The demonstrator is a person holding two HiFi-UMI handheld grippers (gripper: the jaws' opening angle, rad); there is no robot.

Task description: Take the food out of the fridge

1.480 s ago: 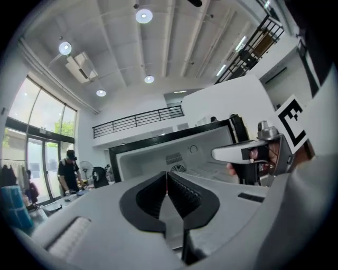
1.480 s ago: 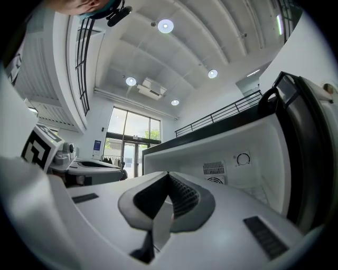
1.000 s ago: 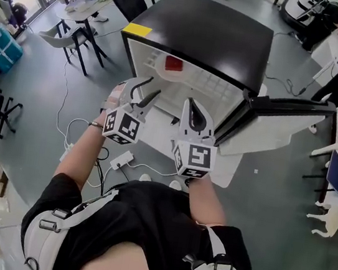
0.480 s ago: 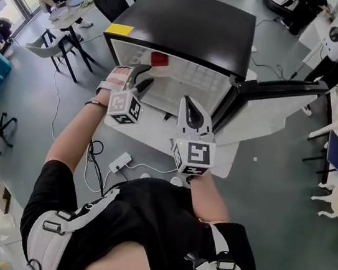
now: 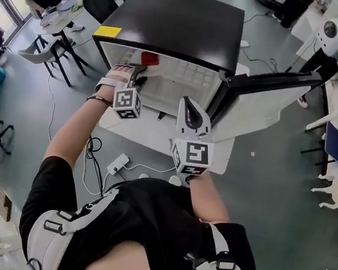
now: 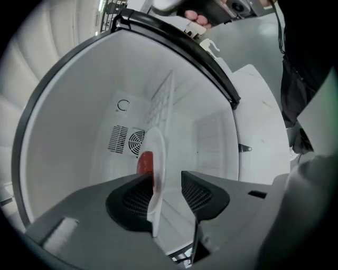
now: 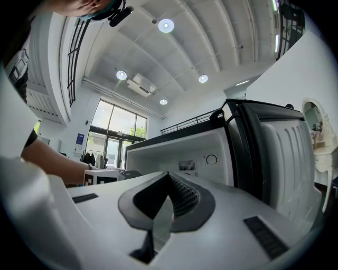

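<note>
the left gripper (image 6: 167, 182) is inside the fridge (image 5: 185, 27), jaws wide apart astride the plate (image 6: 160, 153), likely to grip it and draw out the red food (image 6: 145, 162). the right gripper (image 7: 168, 184), jaws together and empty, hangs outside the fridge beside its door (image 5: 268, 102).

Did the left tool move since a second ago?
Yes. In the head view the left tool has advanced further into the open black-topped white fridge, ending closer to the red food inside.

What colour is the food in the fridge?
The food is red; it shows best in the head view.
</note>
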